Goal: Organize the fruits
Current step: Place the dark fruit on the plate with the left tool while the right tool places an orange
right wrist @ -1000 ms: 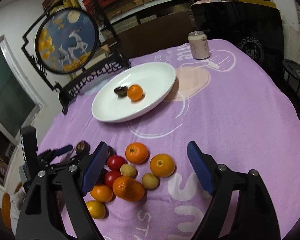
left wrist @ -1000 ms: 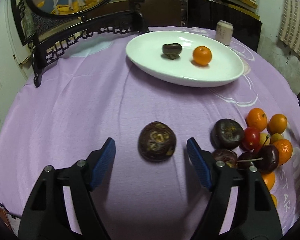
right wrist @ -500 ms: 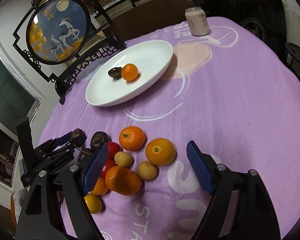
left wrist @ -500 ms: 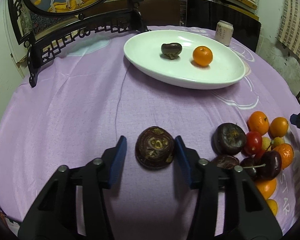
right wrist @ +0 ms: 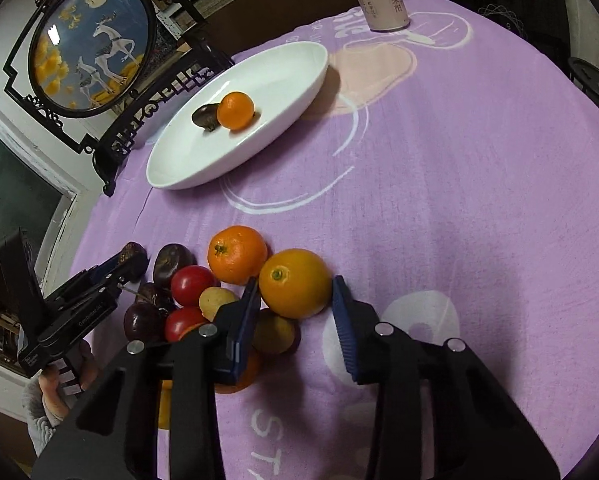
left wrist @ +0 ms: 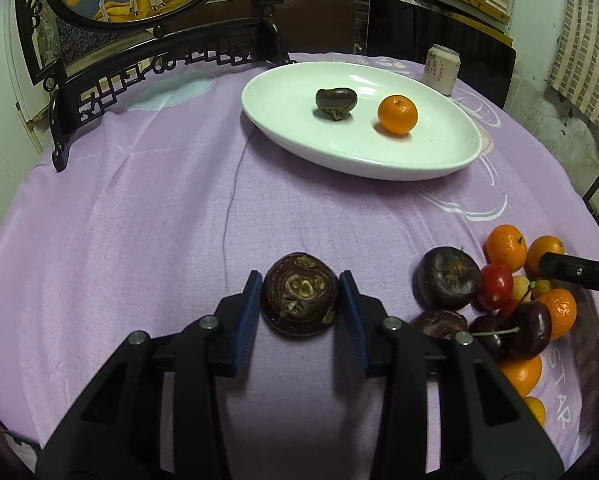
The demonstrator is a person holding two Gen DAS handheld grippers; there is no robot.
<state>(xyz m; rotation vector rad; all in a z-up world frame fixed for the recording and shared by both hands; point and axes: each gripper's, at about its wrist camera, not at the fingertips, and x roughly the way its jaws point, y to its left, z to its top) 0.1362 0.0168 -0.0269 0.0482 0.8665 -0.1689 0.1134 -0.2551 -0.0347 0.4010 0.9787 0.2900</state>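
My left gripper [left wrist: 299,298] is shut on a dark purple mangosteen [left wrist: 298,300] that rests on the purple cloth. My right gripper [right wrist: 295,300] is closed around an orange [right wrist: 294,283] at the edge of the fruit pile [right wrist: 187,292]; both pads touch it. The pile holds oranges, red tomatoes, dark cherries, small yellow fruits and mangosteens [left wrist: 447,278]. A white oval plate [left wrist: 439,152] stands at the back with one mangosteen [left wrist: 335,102] and one tangerine [left wrist: 397,114] in it.
A framed round picture on a black carved stand [left wrist: 147,64] stands at the back left. A drink can [left wrist: 441,68] stands behind the plate. The left gripper also shows in the right wrist view [right wrist: 111,276]. Table edges curve away on both sides.
Both grippers have closed from wide open: the left onto the mangosteen, the right onto the orange. The right gripper also moved forward and down toward the pile.
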